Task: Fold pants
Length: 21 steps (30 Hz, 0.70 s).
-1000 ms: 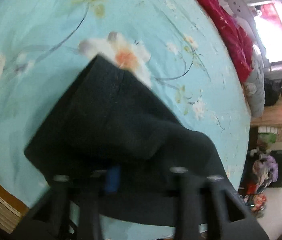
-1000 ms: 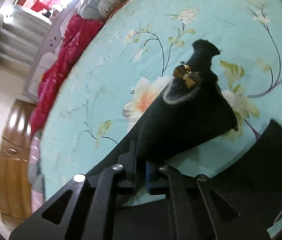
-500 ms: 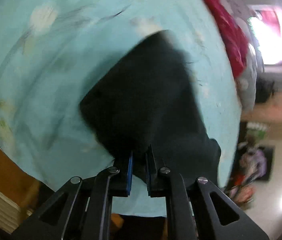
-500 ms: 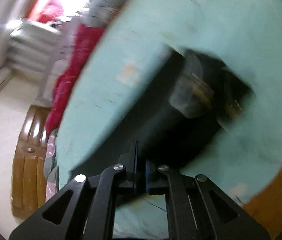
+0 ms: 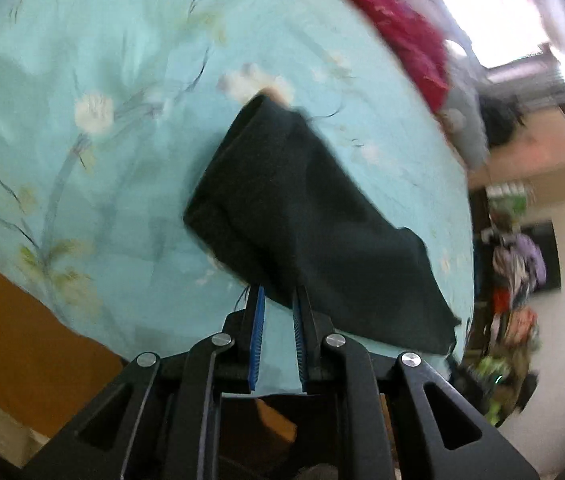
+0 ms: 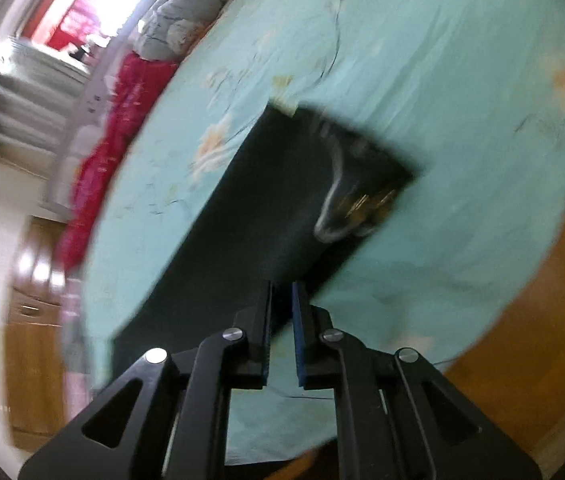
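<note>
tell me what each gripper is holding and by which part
Both pinch the black pants: the left gripper and the right gripper each have a near edge of the cloth between their pads. Which part of the pants cannot be told.

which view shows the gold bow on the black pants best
The right wrist view. The blurred gold bow sits there on the black pants, near their far right corner, ahead of the right gripper. The left wrist view shows only plain dark cloth of the pants on the floral bedsheet; no bow is visible.
</note>
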Tool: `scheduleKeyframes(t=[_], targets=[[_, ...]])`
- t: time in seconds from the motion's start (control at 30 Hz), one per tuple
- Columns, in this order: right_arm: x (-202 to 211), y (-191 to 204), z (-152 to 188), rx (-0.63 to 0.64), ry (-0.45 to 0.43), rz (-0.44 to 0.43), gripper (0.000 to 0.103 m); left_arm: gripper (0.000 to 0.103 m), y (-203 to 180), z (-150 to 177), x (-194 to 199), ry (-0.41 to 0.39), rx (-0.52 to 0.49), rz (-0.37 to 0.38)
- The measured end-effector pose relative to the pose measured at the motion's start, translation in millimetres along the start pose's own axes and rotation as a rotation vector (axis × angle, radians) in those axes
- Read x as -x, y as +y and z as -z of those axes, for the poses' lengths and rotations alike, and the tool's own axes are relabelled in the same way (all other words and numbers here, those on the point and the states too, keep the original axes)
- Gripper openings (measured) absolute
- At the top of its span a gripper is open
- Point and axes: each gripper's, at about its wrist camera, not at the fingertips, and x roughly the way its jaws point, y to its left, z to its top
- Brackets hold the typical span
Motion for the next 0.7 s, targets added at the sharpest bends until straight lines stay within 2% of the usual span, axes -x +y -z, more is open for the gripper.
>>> scheduleKeyframes(t=[0.03, 0.07, 0.1, 0.13, 0.17, 0.2, 0.23, 0.3, 0.37, 0.43, 0.53, 0.6, 0.63, 0.67, 0.7], targets=[[8.0, 6.8, -1.4, 0.04, -0.027, 0.022, 0.011, 0.017, -3.6, -1.6, 11.0, -0.039, -0.036, -0.011], [13.5, 15.9, -2.9, 0.079, -0.044, 0.027, 0.011, 0.032, -9.8, -8.4, 22.3, -0.089, -0.072, -0.036], [16.0, 37.0, -4.6, 0.156, -0.049, 0.022, 0.012, 0.056, -11.8, -12.9, 28.3, -0.112, -0.088, -0.057], [13.1, 56.4, -5.0, 0.219, -0.035, 0.014, 0.015, 0.065, -15.7, -19.5, 30.2, -0.129, -0.103, -0.071], [6.3, 79.8, -3.8, 0.292, -0.007, 0.002, 0.018, 0.069, -21.1, -31.0, 26.6, -0.138, -0.121, -0.074], [-6.2, 109.5, 0.2, 0.368, 0.041, -0.044, 0.028, 0.069, -23.9, -40.3, 21.2, -0.129, -0.127, -0.091], [-17.6, 130.6, 4.1, 0.407, 0.088, -0.096, 0.049, 0.069, -25.3, -46.3, 15.1, -0.113, -0.128, -0.1], [-50.7, 184.0, 18.0, 0.484, 0.207, -0.204, 0.066, 0.069, -25.8, -65.9, -6.7, -0.048, -0.118, -0.105], [-78.7, 227.3, 32.3, 0.562, 0.272, -0.238, 0.066, 0.069, -19.9, -78.6, -19.4, -0.022, -0.089, -0.106], [-119.2, 274.4, 47.0, 0.642, 0.369, -0.233, 0.066, 0.069, -13.3, -91.0, -22.8, -0.013, -0.062, -0.08], [-160.8, 309.6, 64.8, 0.715, 0.47, -0.205, 0.066, 0.071, 1.7, -106.5, -33.7, 0.034, -0.005, -0.019], [-185.6, 322.9, 74.9, 0.785, 0.514, -0.173, 0.066, 0.067, 8.6, -107.8, -45.3, 0.111, 0.008, 0.045], [-199.3, 327.9, 81.9, 0.81, 0.579, -0.175, 0.065, 0.067, 8.2, -104.4, -48.3, 0.138, -0.006, 0.059], [-204.0, 331.6, 93.1, 0.863, 0.632, -0.181, 0.063, 0.066, 5.0, -100.0, -49.6, 0.142, -0.038, 0.058], [-199.6, 339.4, 102.7, 0.952, 0.629, -0.193, 0.045, 0.063, 1.4, -92.1, -47.2, 0.134, -0.091, 0.061]])
